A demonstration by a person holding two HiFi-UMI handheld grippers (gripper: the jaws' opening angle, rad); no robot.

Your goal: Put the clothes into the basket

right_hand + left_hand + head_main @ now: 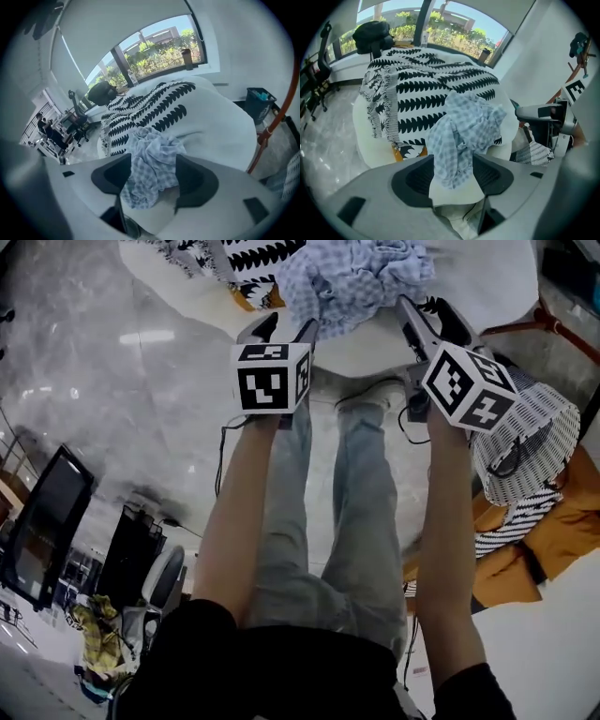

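A crumpled blue-and-white checked garment (352, 277) lies on a big white cushion seat (487, 277), one end hanging over the near edge. My left gripper (286, 329) hovers at that edge, its jaws apart. In the left gripper view the hanging checked cloth (459, 140) shows between the left gripper's (452, 176) dark pads, which do not press it. My right gripper (427, 320) stands open at the garment's right side. From the right gripper view the checked cloth (152, 164) lies between the right gripper's (154, 180) wide-apart pads. The white perforated basket (525, 442) stands at the right.
A black-and-white patterned throw (253, 254) drapes over the seat behind the garment. Orange cloth (562, 531) and striped cloth (511, 531) lie by the basket. A red stand (525, 324) rises beside it. A monitor (47, 521) and an office chair (155, 582) are at the left.
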